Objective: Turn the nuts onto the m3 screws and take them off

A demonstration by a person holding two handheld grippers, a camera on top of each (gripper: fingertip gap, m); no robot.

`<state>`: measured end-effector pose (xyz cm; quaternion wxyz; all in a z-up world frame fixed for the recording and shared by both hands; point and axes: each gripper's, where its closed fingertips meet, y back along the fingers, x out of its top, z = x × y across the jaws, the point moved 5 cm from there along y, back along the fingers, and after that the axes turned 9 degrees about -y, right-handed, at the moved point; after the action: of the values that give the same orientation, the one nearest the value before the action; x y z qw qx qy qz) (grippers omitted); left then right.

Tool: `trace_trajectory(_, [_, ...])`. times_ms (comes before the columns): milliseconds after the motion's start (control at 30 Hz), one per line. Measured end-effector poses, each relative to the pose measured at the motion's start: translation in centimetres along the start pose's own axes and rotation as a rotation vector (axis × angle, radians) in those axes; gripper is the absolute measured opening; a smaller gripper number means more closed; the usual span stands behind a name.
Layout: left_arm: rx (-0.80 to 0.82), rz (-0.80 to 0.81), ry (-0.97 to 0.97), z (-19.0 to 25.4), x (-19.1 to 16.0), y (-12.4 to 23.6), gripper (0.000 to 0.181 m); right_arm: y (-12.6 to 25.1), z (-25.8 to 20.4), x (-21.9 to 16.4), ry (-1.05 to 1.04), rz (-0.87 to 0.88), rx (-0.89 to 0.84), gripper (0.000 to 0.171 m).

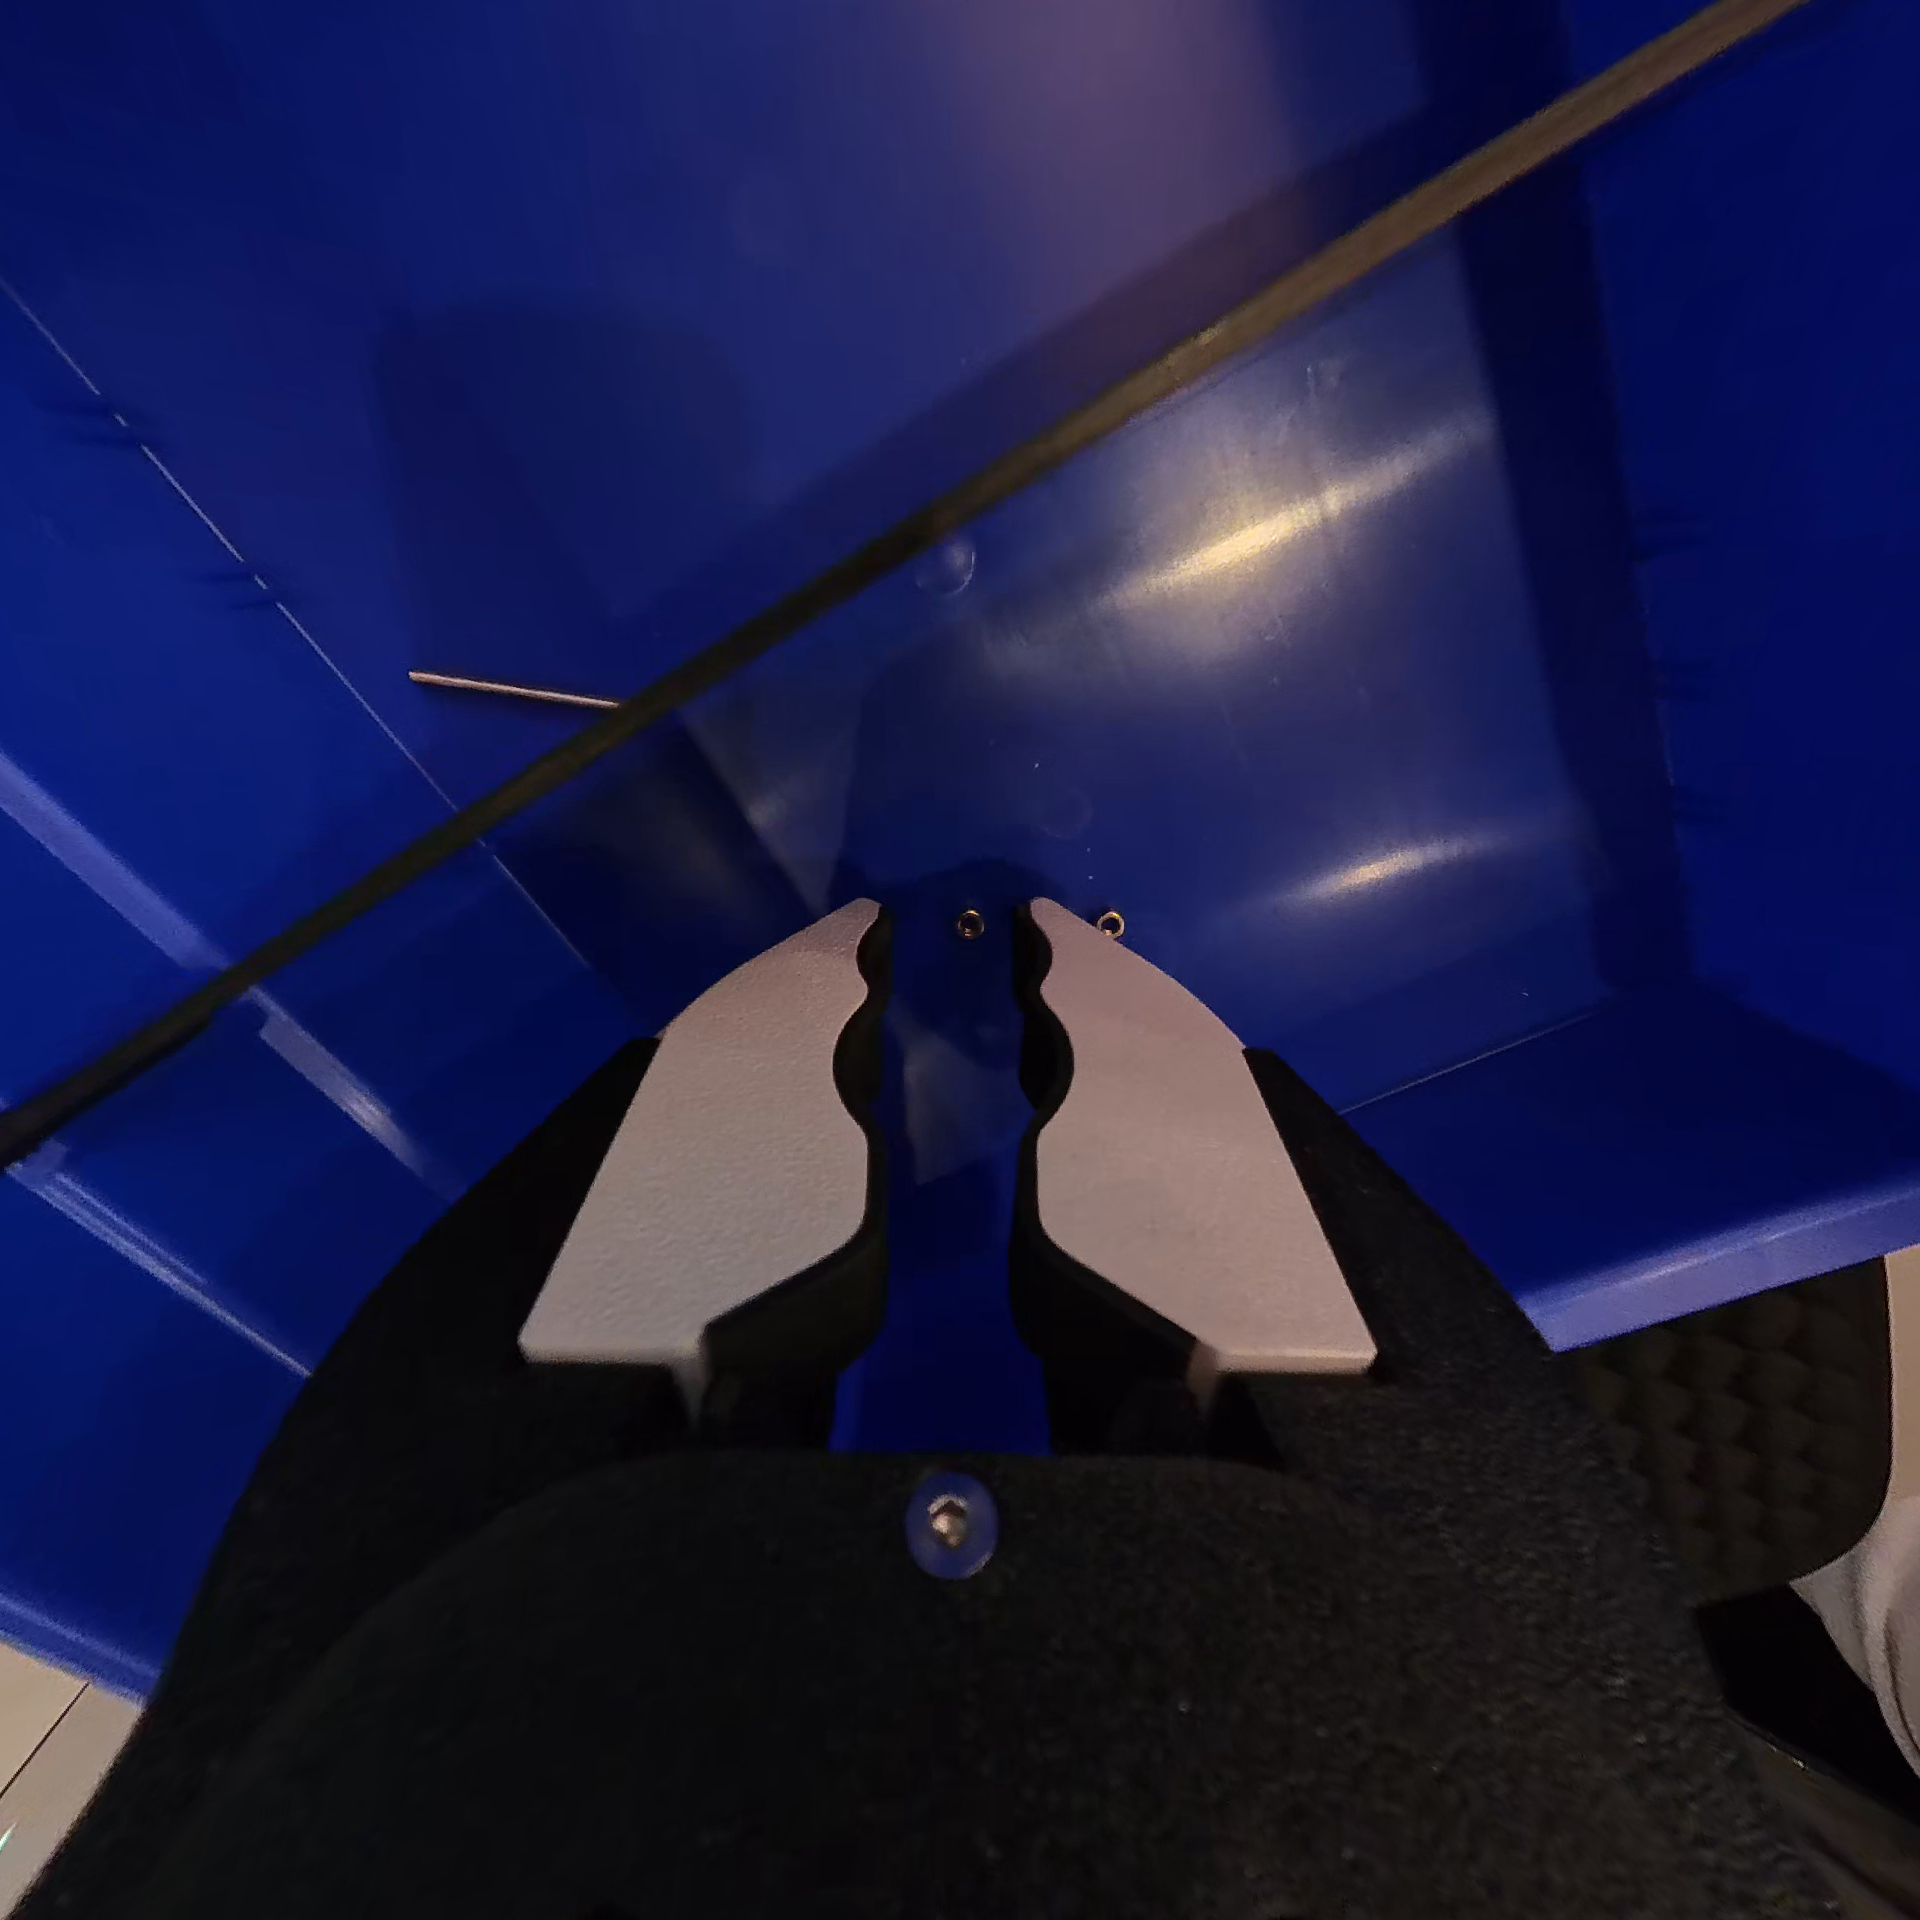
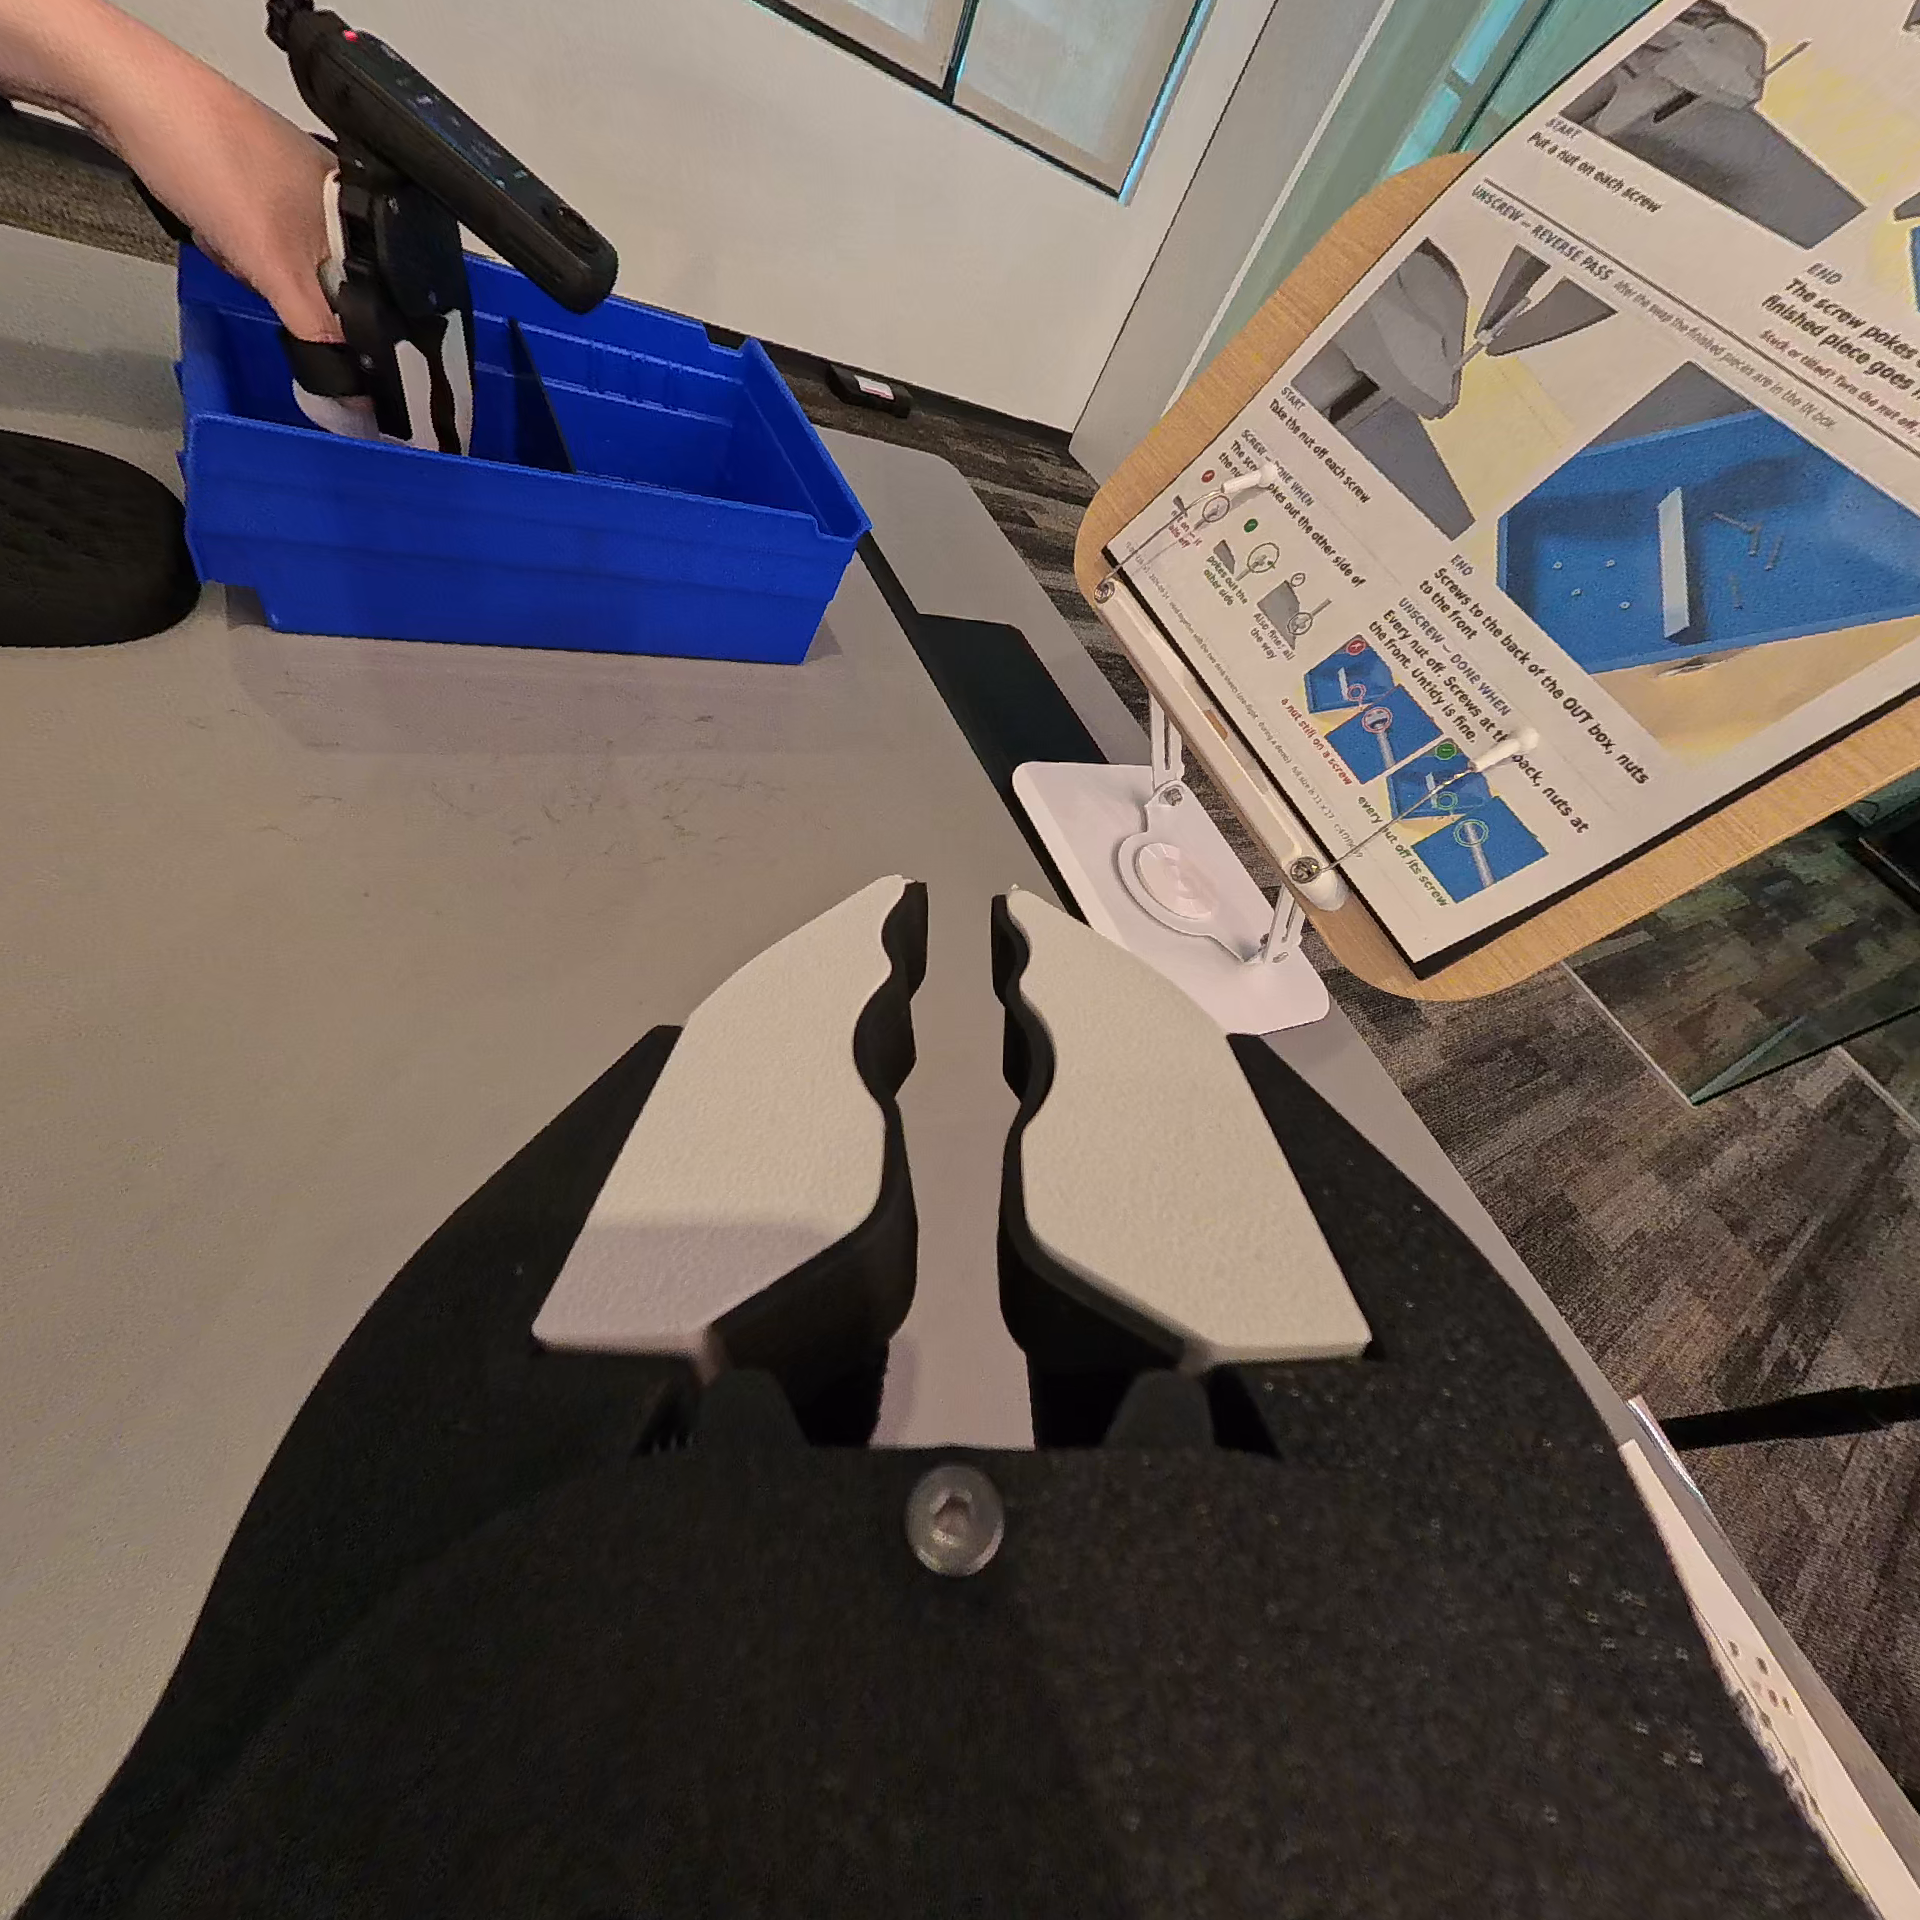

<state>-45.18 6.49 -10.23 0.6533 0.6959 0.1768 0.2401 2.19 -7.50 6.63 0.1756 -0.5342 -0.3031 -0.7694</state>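
My left gripper (image 1: 954,914) is open and reaches down into the blue bin (image 1: 1351,727). A small brass nut (image 1: 968,923) lies on the bin floor between its fingertips. A second nut (image 1: 1111,922) lies just right of the right fingertip. A thin screw (image 1: 514,690) lies in the compartment beyond the black divider (image 1: 935,520). My right gripper (image 2: 958,902) is slightly open and empty above the grey table (image 2: 364,935). In the right wrist view the left gripper (image 2: 416,384) shows inside the blue bin (image 2: 520,540), held by a hand (image 2: 208,197).
A wooden stand holding an instruction sheet (image 2: 1558,520) sits on a white base (image 2: 1164,883) at the table's right edge. A black round pad (image 2: 73,540) lies left of the bin. Carpeted floor (image 2: 1714,1195) lies beyond the table edge. The left gripper's tips are roughly 50 centimeters from the right gripper's.
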Motion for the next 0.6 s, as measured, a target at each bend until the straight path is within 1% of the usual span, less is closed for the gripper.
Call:
trace_trajectory(133, [0.000,0.004,-0.005,0.02,-0.03,0.01,0.022,0.01,0.00,0.00,0.000,0.000,-0.001,0.012])
trace_trajectory(600, [-0.002,-0.011,-0.031,0.40,-0.09,0.00,0.008,0.13,0.19,-0.12,-0.009,0.005,-0.003,0.012])
